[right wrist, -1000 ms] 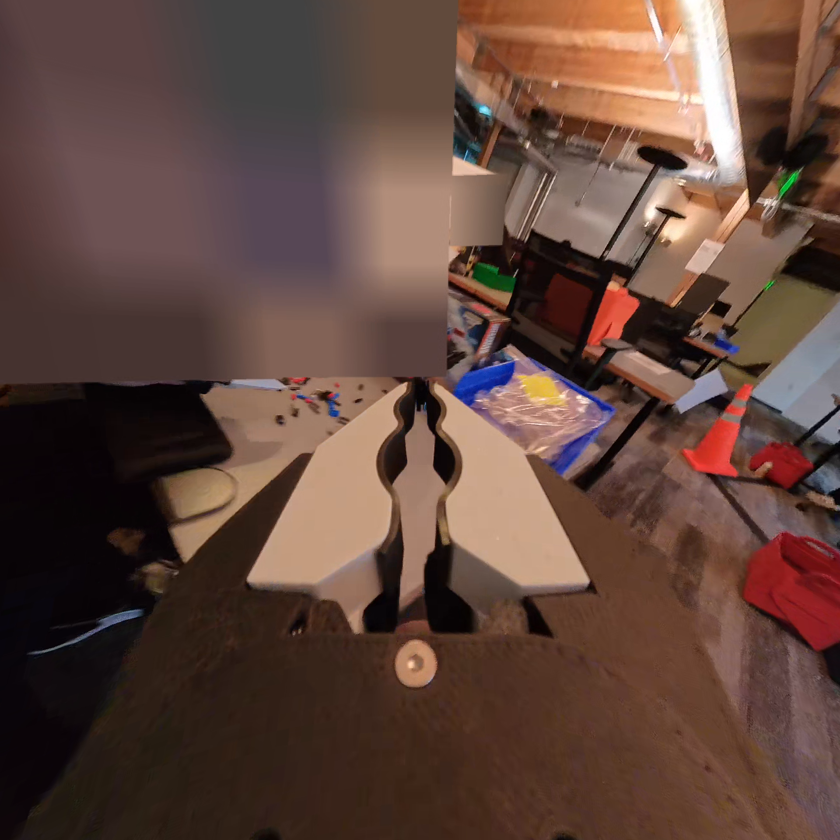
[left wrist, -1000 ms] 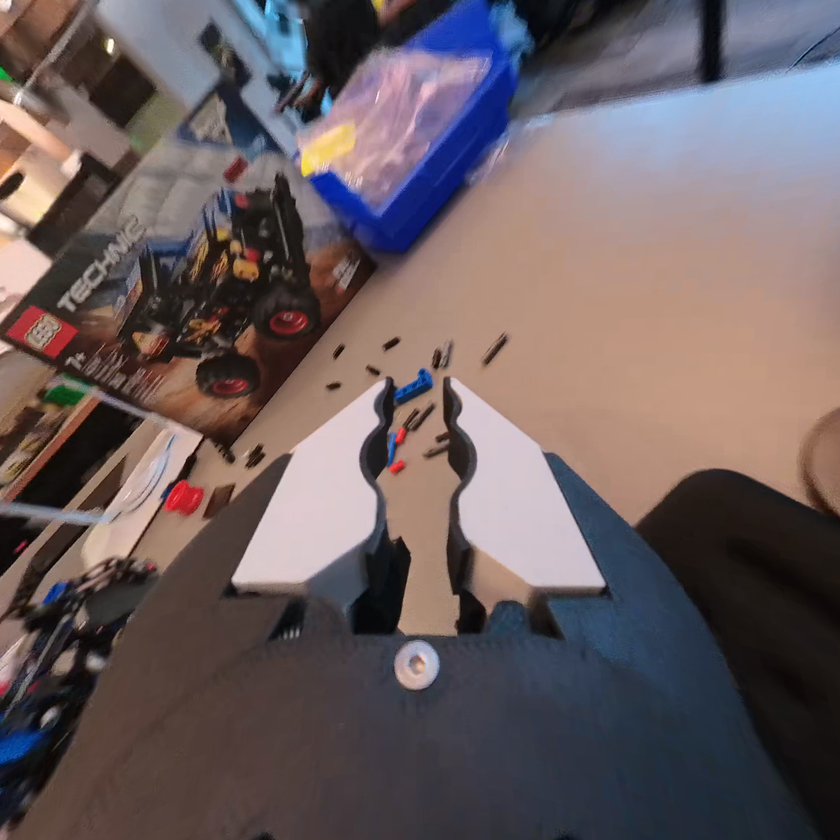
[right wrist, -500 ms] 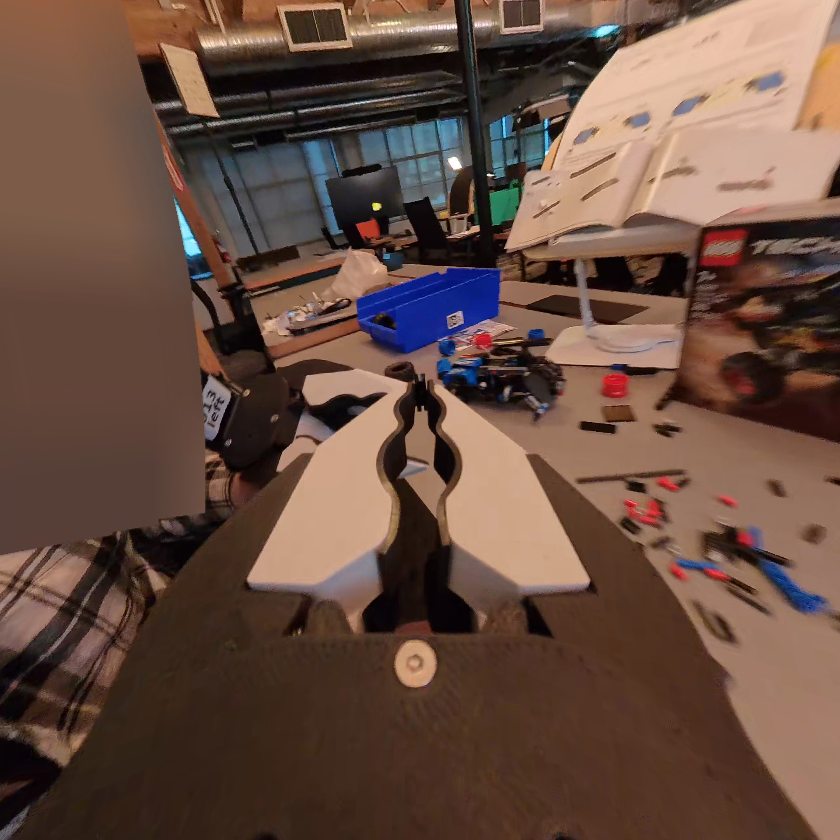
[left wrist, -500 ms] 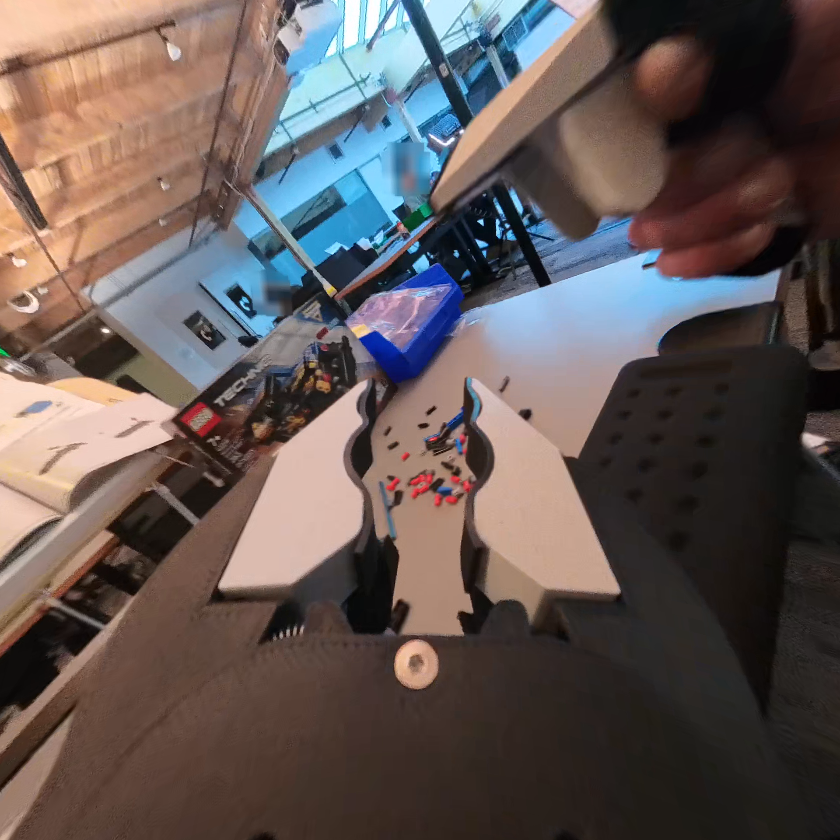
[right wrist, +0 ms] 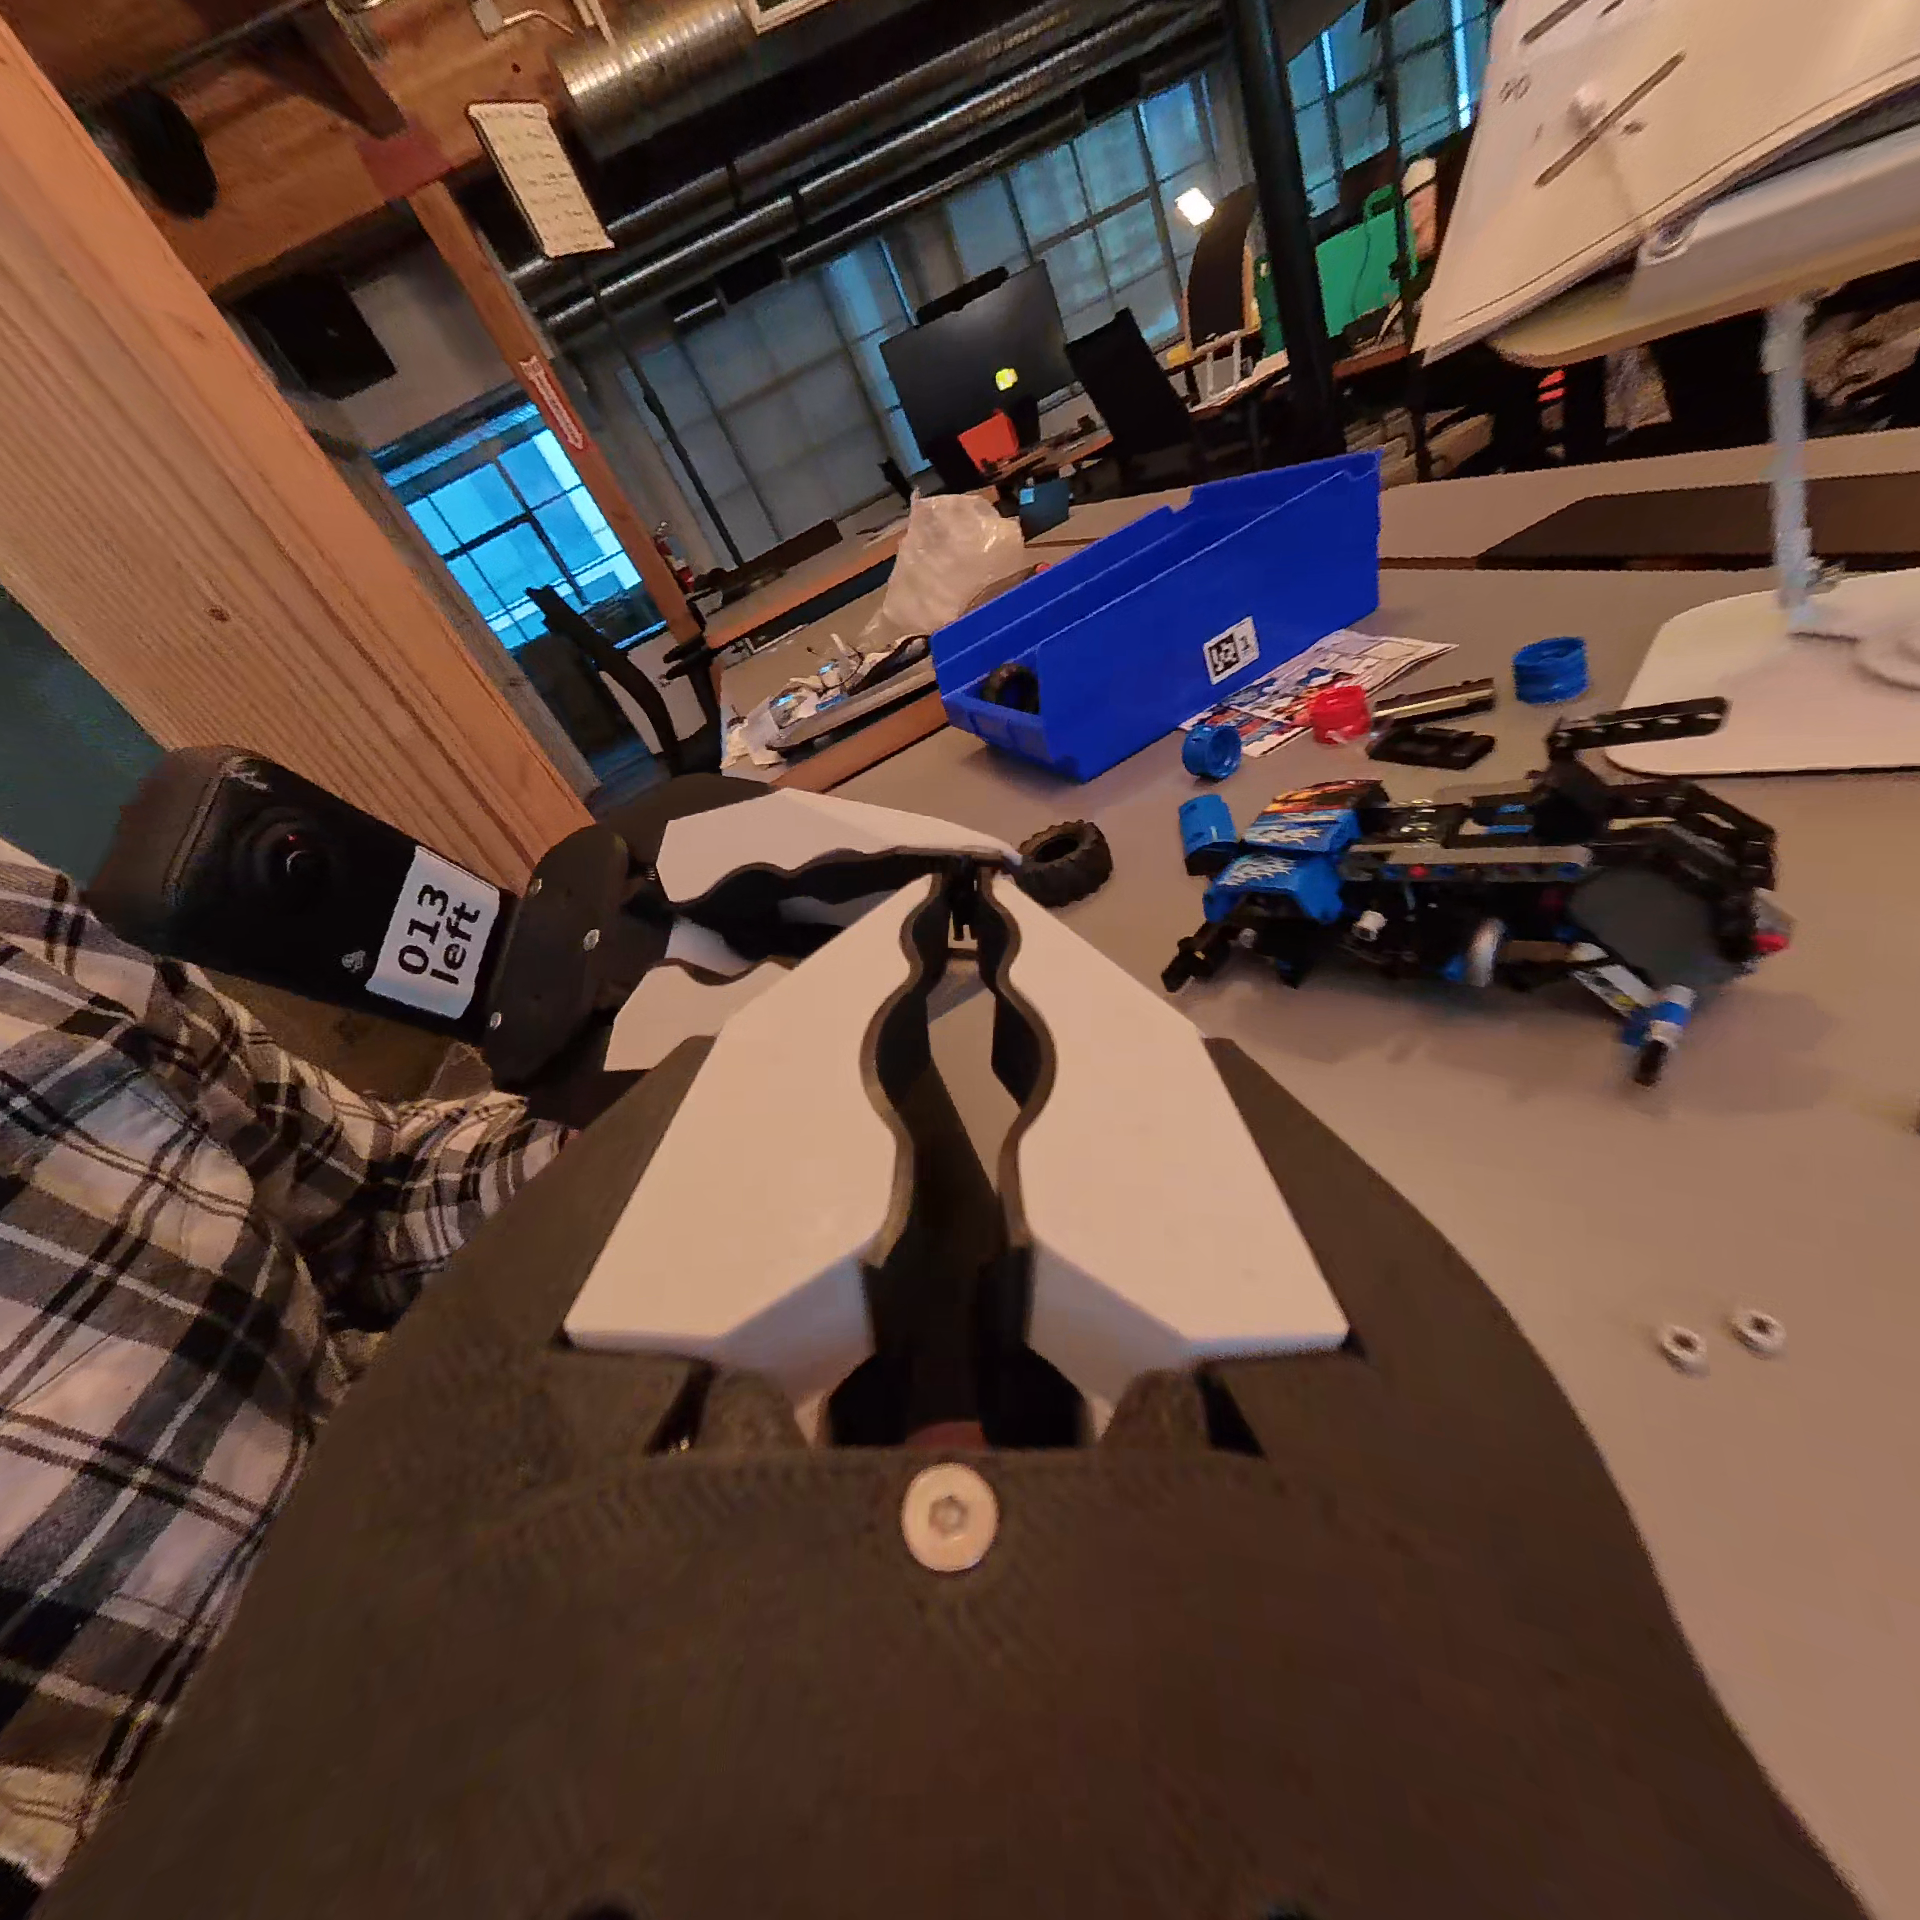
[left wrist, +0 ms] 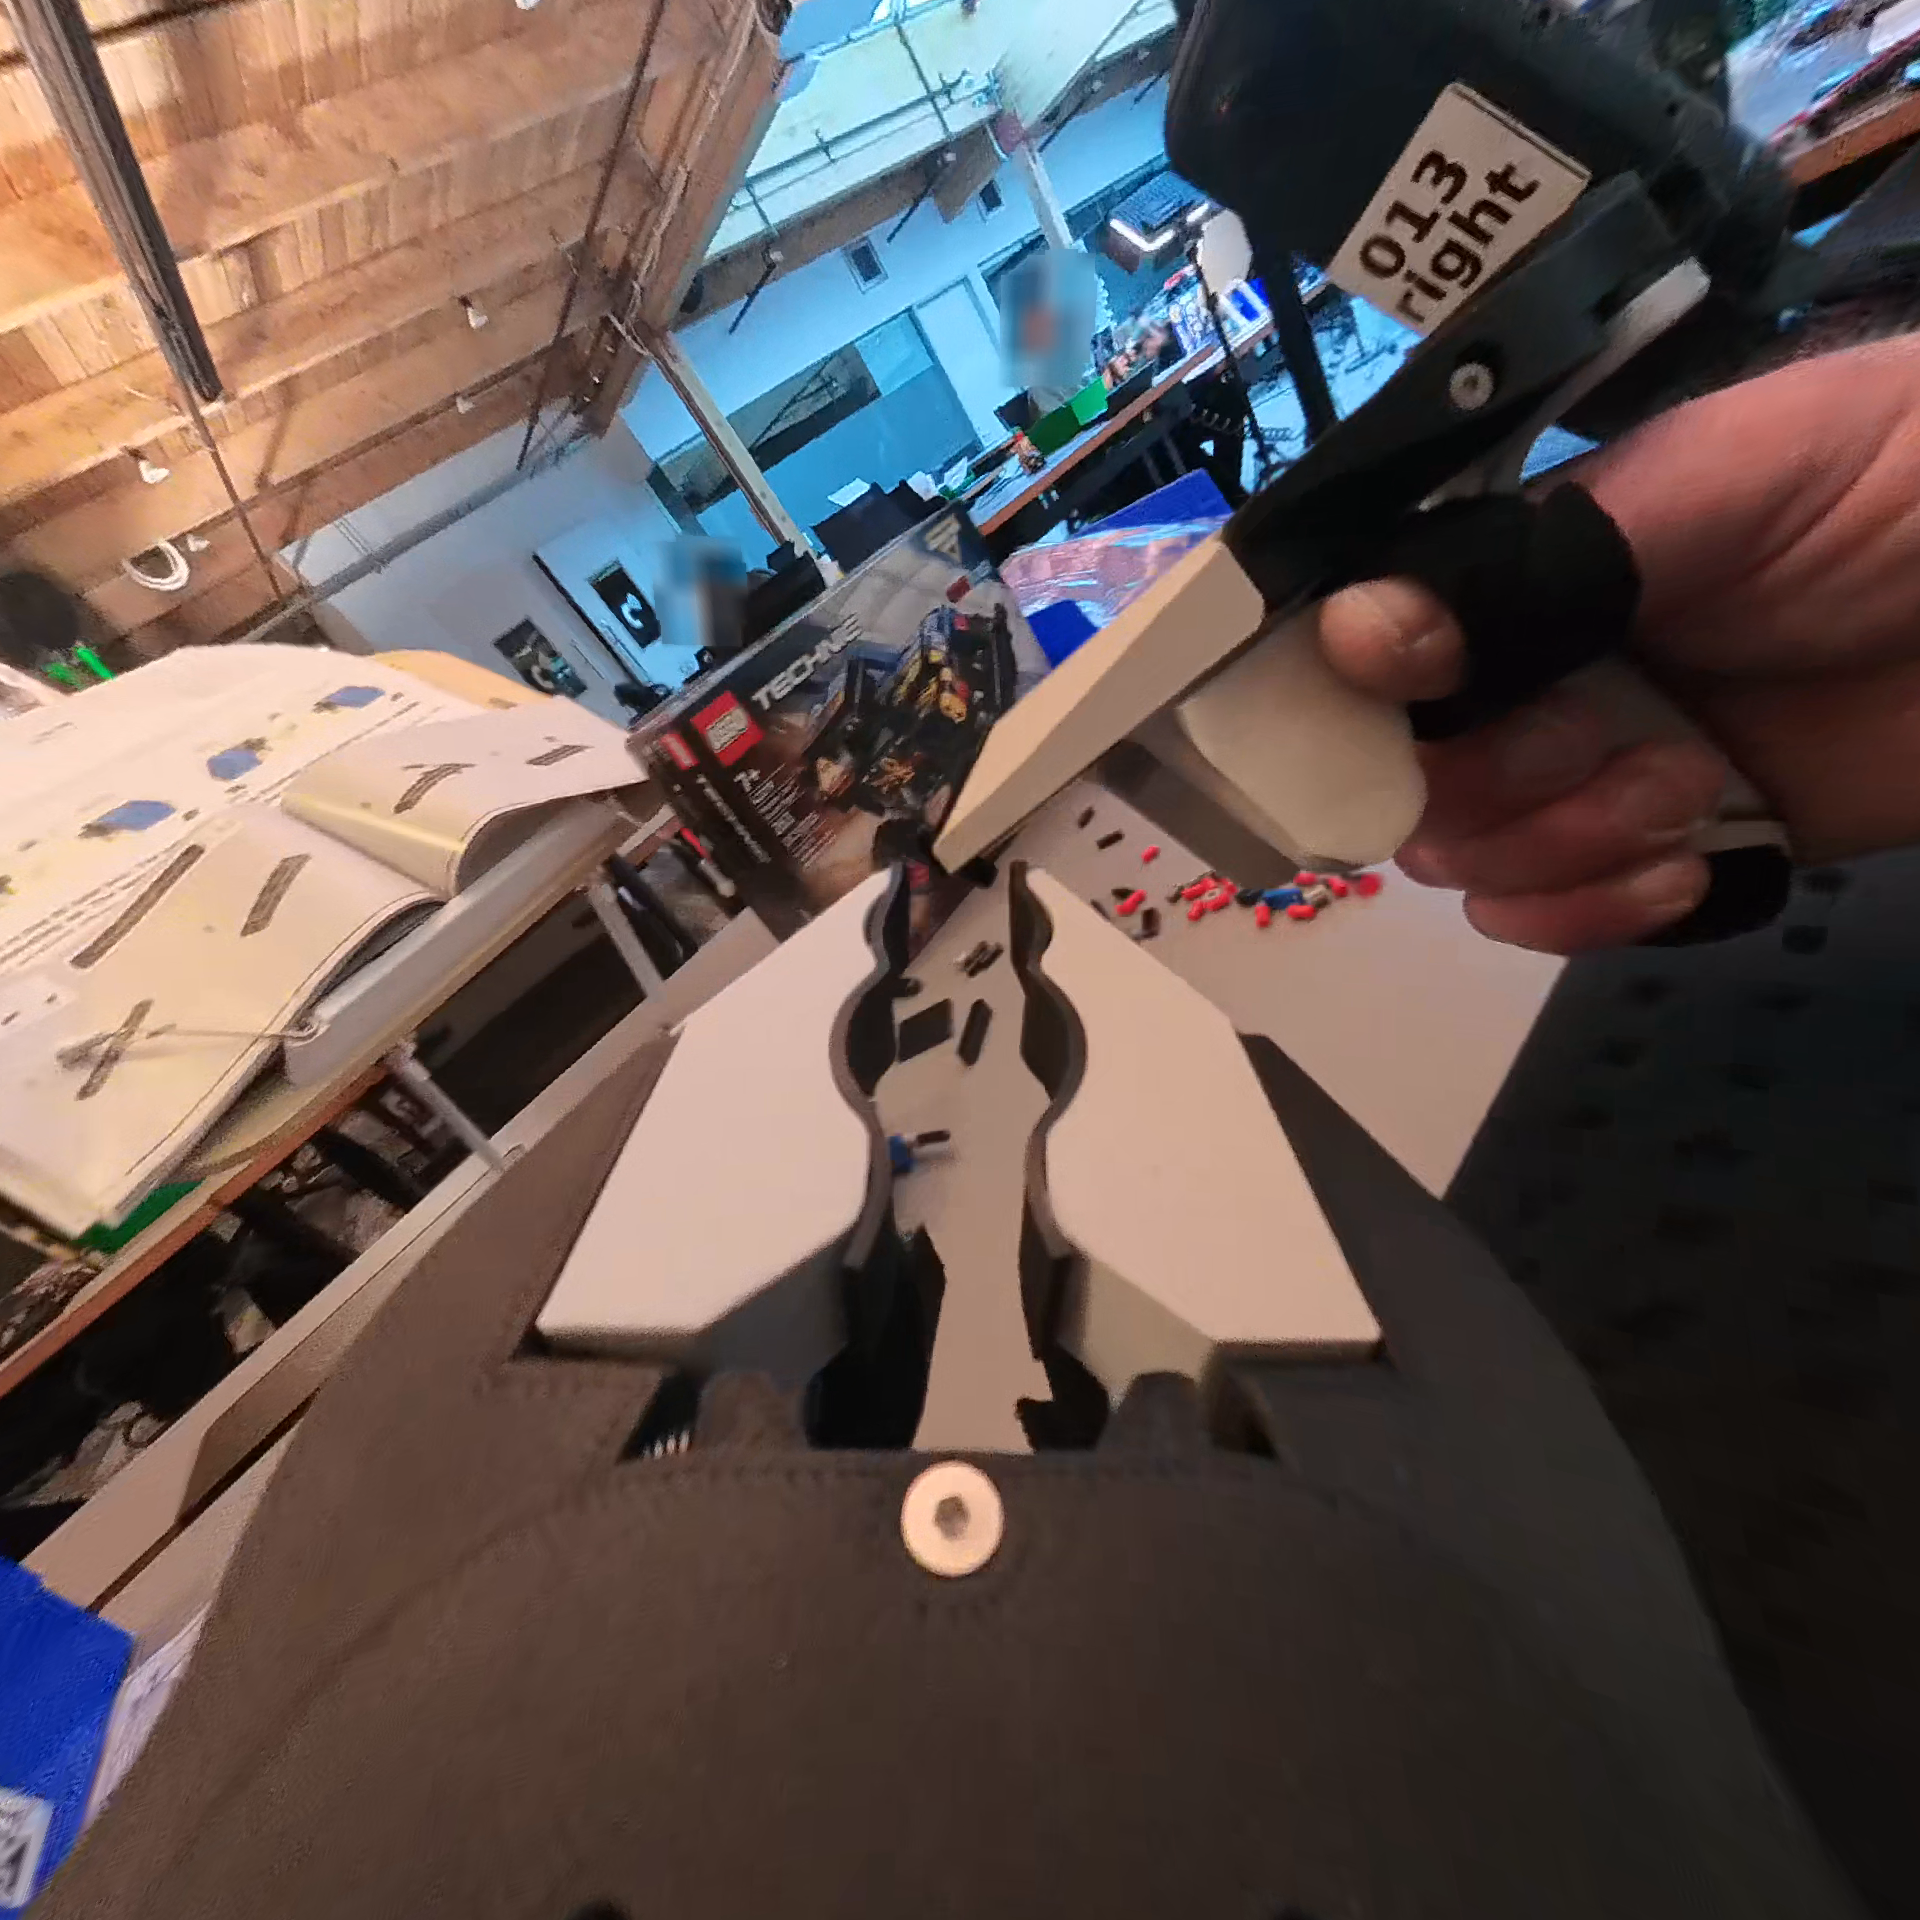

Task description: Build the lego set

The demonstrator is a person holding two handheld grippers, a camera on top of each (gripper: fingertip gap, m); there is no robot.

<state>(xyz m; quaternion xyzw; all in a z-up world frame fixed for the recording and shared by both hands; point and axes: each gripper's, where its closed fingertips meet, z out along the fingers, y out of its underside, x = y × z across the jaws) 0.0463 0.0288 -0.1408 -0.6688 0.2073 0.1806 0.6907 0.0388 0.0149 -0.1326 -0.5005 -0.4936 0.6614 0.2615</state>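
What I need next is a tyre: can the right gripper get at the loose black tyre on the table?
Probably not yet. The tyre lies just past the right gripper, but its fingers are shut on a small black piece, and the left gripper crowds that spot.

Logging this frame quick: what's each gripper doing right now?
Left gripper: open, nothing between its fingers.
Right gripper: shut on a small dark pin at its fingertips.
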